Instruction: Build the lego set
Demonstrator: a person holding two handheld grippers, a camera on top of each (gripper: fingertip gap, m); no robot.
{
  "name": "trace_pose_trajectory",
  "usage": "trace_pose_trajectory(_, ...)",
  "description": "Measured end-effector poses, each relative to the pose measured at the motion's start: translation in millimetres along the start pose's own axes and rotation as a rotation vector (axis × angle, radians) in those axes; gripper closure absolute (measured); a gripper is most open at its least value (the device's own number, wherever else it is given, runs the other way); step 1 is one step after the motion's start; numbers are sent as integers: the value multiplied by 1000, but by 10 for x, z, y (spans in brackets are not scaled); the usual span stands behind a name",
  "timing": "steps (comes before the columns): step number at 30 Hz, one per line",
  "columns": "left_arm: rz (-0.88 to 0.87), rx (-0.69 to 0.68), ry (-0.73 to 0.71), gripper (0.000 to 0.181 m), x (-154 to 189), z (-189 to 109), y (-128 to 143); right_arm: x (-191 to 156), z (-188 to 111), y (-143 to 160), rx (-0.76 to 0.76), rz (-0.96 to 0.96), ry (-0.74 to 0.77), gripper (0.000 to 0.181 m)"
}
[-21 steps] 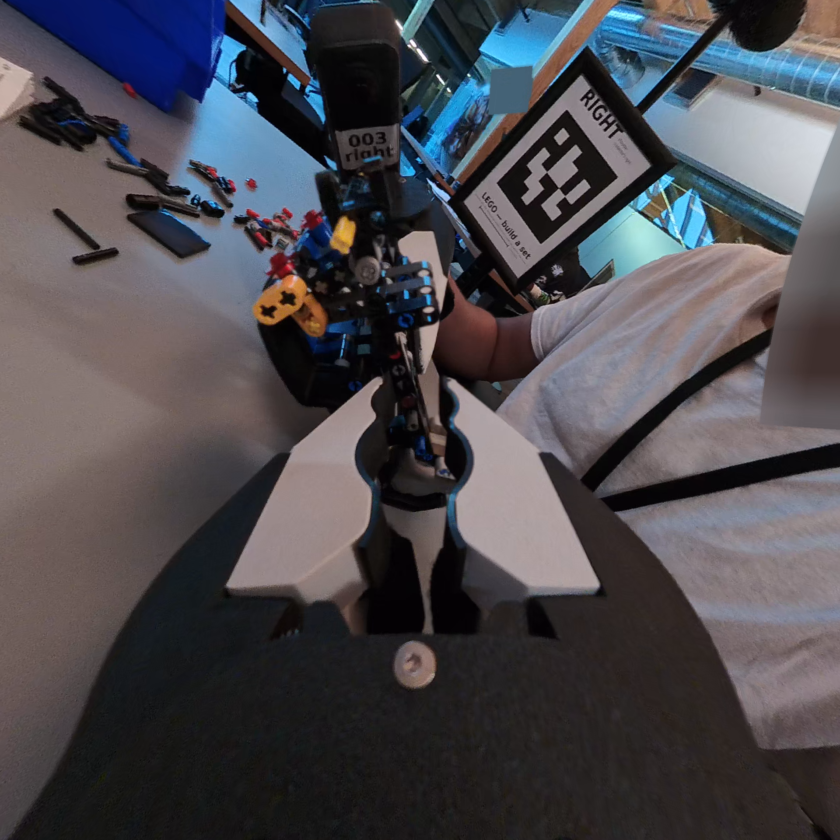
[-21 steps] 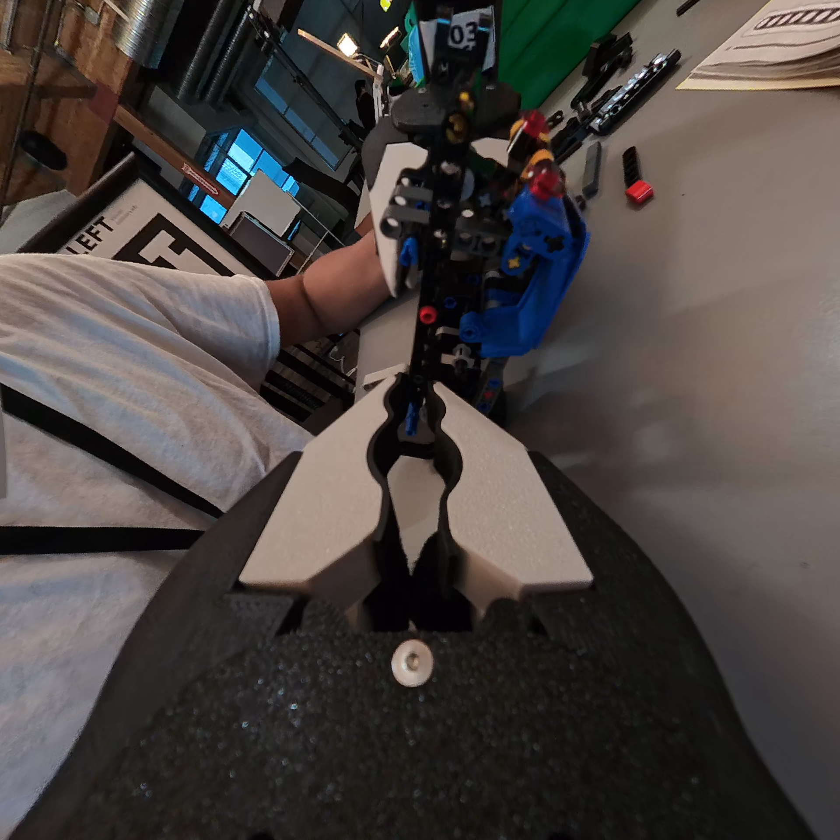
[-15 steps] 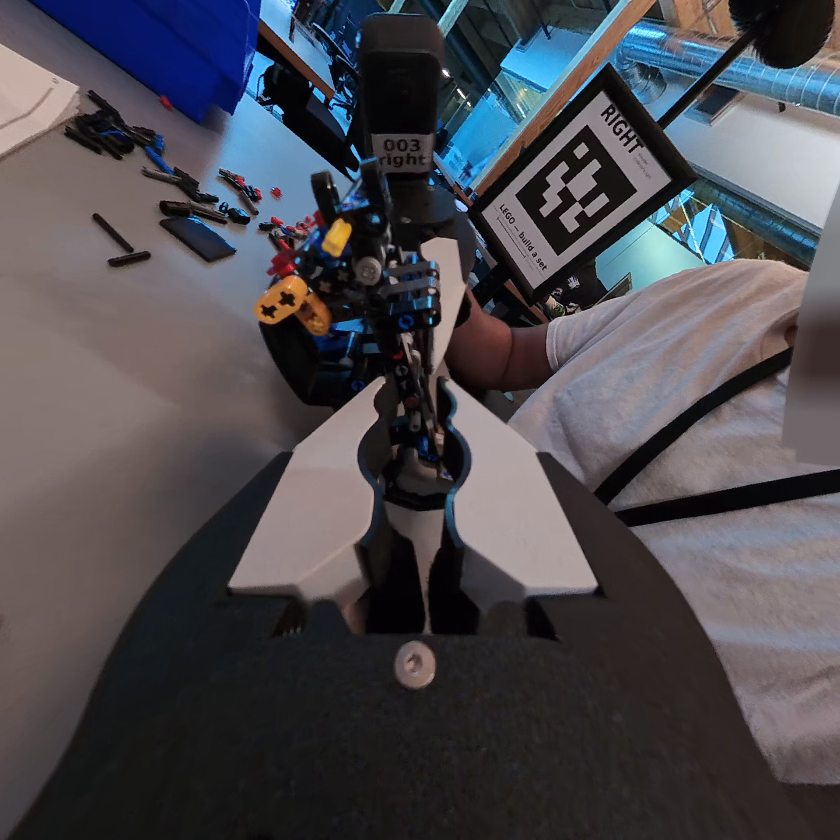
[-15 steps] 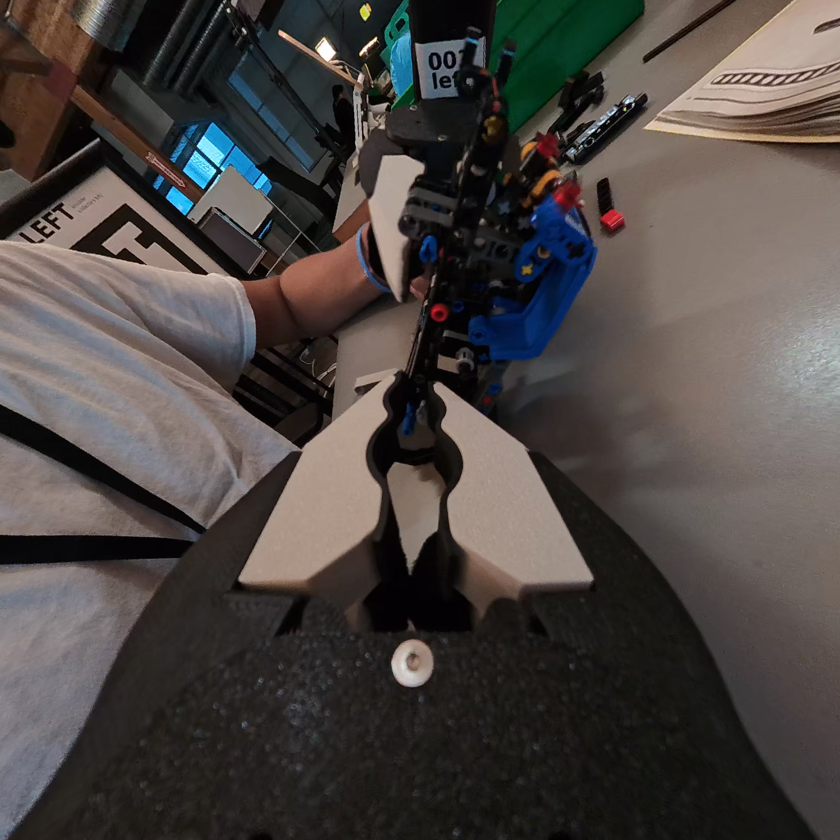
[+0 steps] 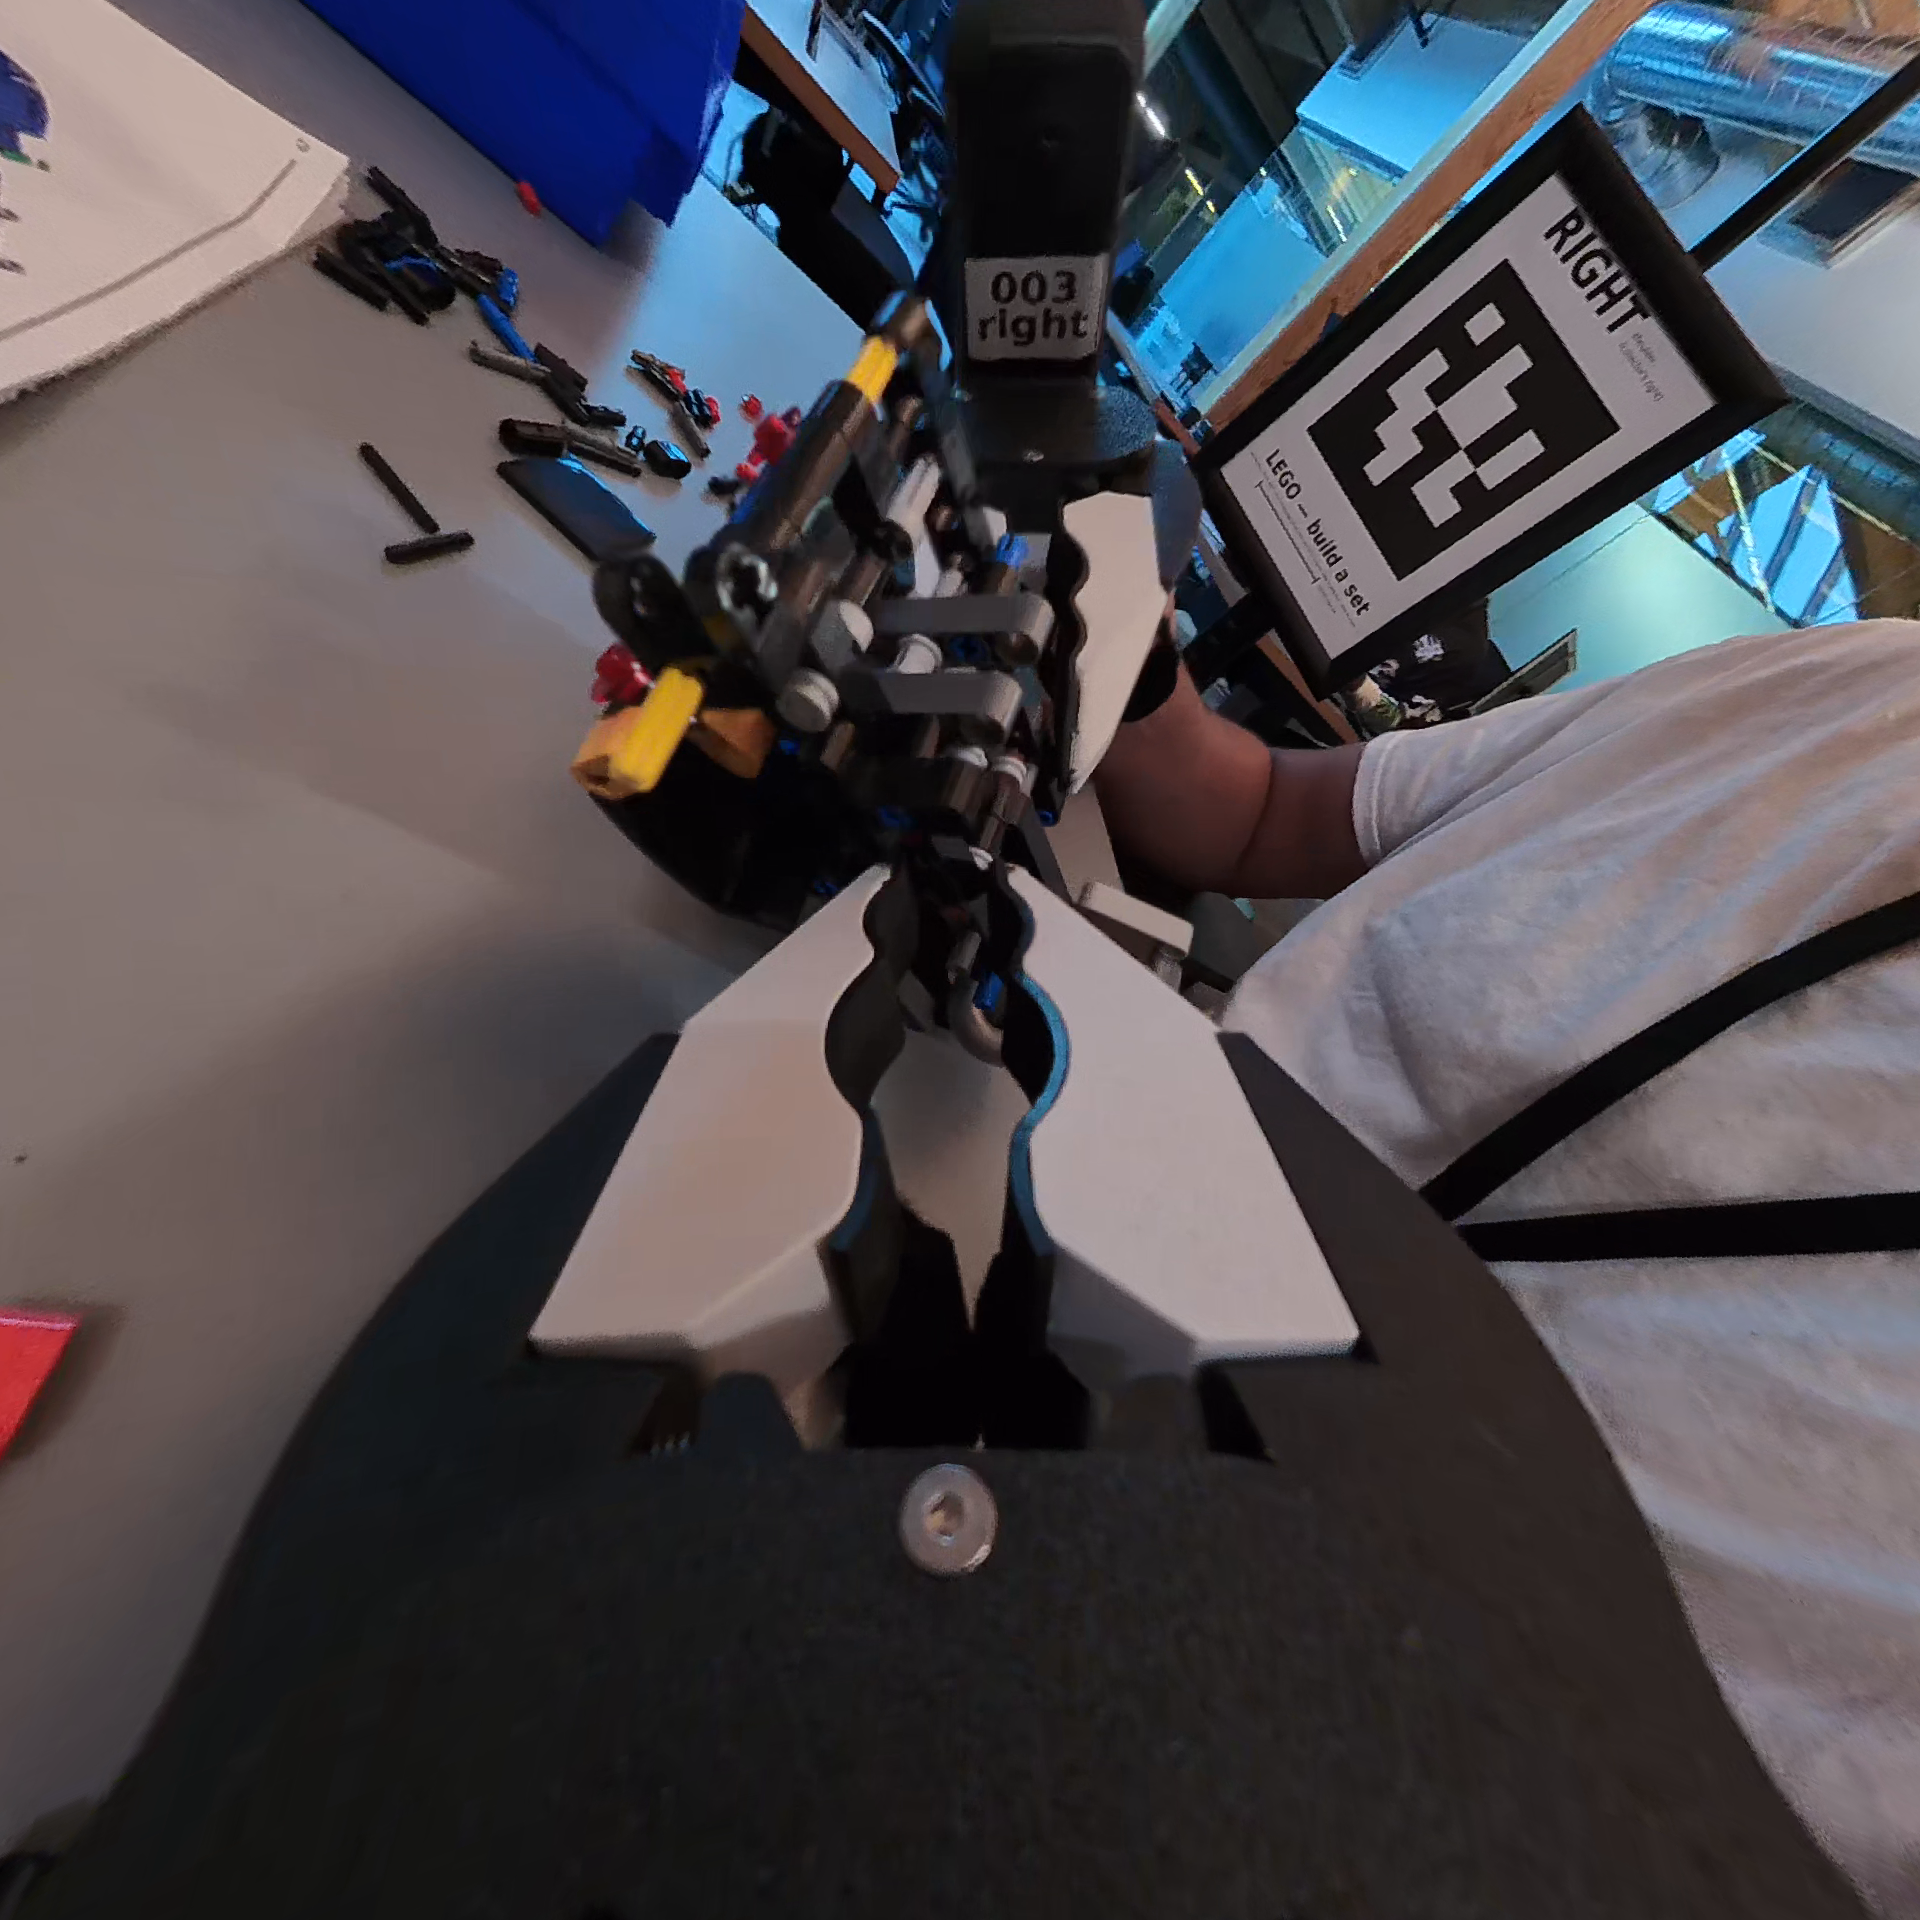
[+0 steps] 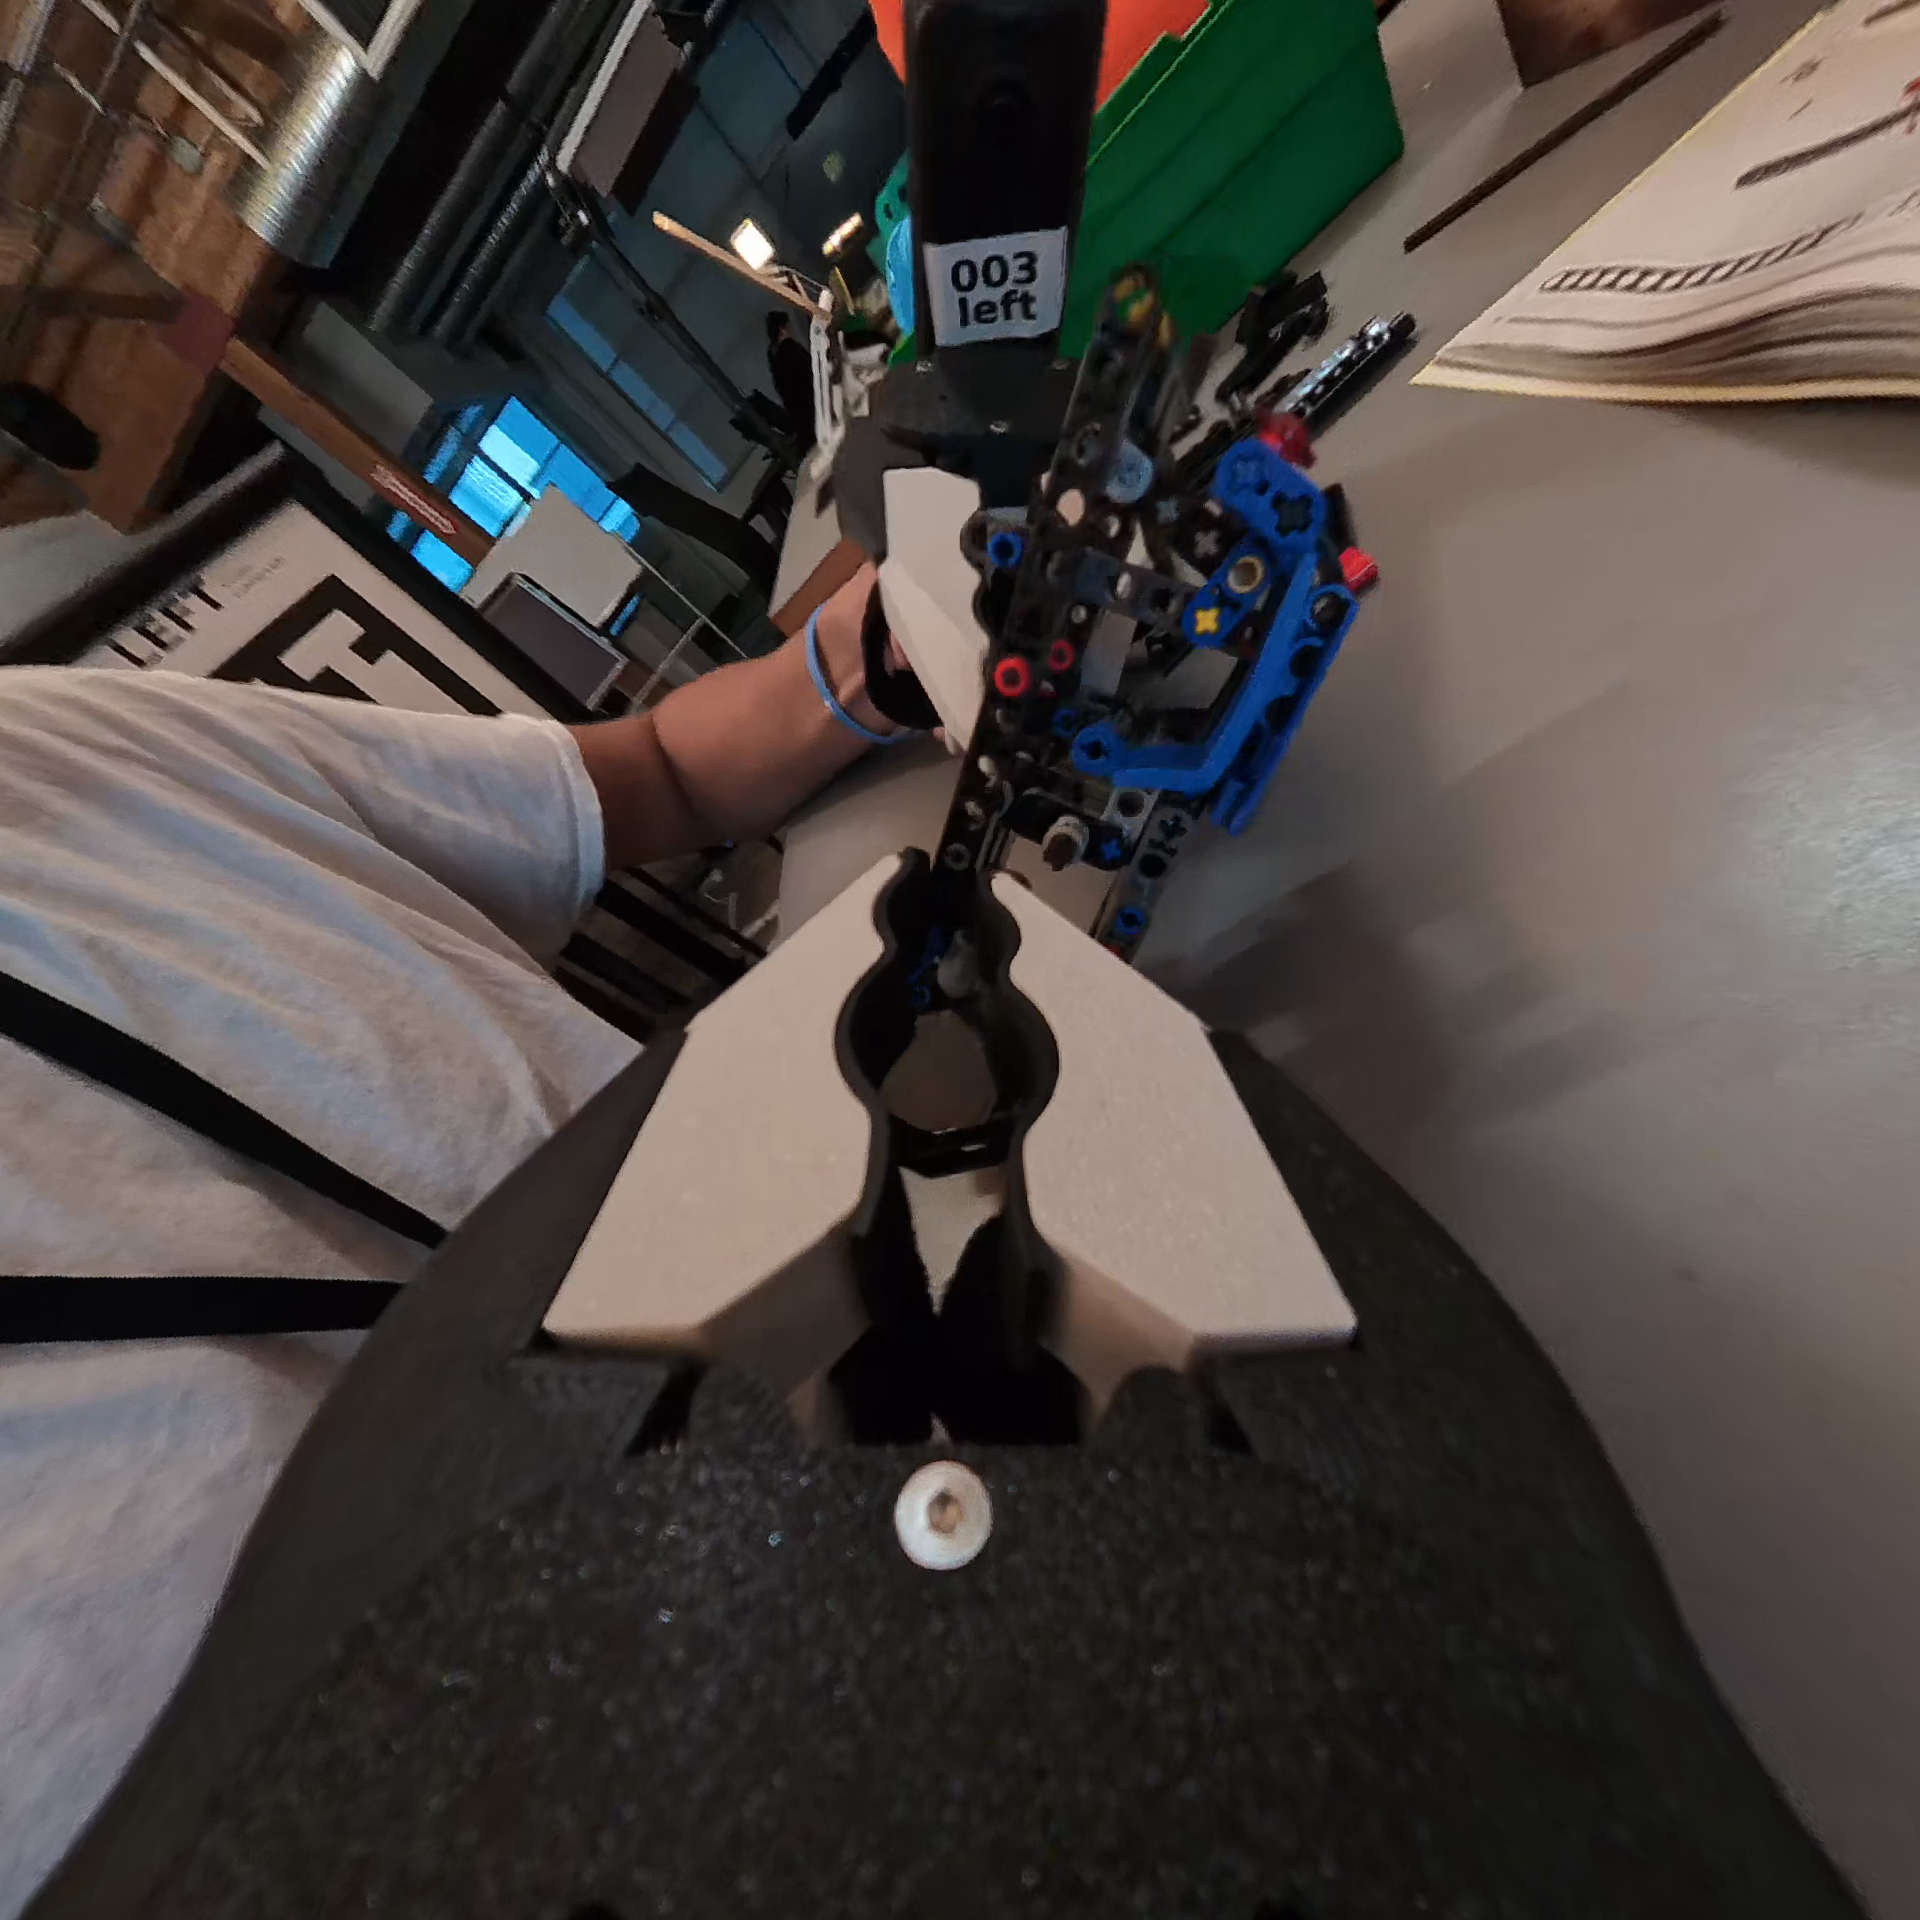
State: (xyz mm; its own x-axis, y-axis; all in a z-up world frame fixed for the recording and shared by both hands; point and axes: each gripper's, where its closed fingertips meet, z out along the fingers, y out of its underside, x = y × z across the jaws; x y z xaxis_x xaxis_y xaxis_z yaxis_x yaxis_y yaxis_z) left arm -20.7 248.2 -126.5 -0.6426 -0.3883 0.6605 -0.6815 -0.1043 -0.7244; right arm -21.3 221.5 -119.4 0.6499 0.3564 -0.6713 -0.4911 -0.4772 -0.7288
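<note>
A half-built lego model (image 5: 862, 665) of black, grey, blue and yellow beams hangs above the grey table between both grippers. My left gripper (image 5: 951, 904) is shut on its near end. The right gripper's white finger (image 5: 1112, 623) presses its far side. In the right wrist view my right gripper (image 6: 951, 883) is shut on a long black beam of the same model (image 6: 1049, 623), whose blue frame (image 6: 1247, 665) juts right. The left gripper (image 6: 935, 603) grips the far end there.
Loose black, blue and red lego parts (image 5: 561, 416) lie on the table (image 5: 260, 831) behind the model, near a blue bin (image 5: 540, 94) and a white sheet (image 5: 125, 208). A green bin (image 6: 1236, 145), an open instruction booklet (image 6: 1714, 301) and more parts (image 6: 1309, 343) show in the right wrist view. Left and right tips are no more than a few centimetres apart.
Both grippers have turned the model between them; it has rotated and tilted, so the yellow and black axle now points up-left. Both keep their hold.
</note>
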Motion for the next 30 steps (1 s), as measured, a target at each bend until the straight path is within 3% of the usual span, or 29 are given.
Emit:
trace_pose_trajectory(5, 57, 70, -15, 175, 46, -32, -96, 39, -58, -81, 39, 28, 13, 174)
trace_pose_trajectory(18, 31, 8, 22, 176, 89, -51, -51, 23, -63, -39, 13, 83, -28, 175)
trace_pose_trajectory(23, 51, -7, -57, 172, 22, -43, -70, 77, -58, -73, 27, 111, -10, 175)
trace_pose_trajectory(26, 28, -45, -91, 158, 1, -66, -40, 122, -59, -76, 30, 128, 9, 174)
trace_pose_trajectory(30, 62, -104, -284, 147, -152, -261, 21, 155, -41, -89, 34, 206, -2, 174)
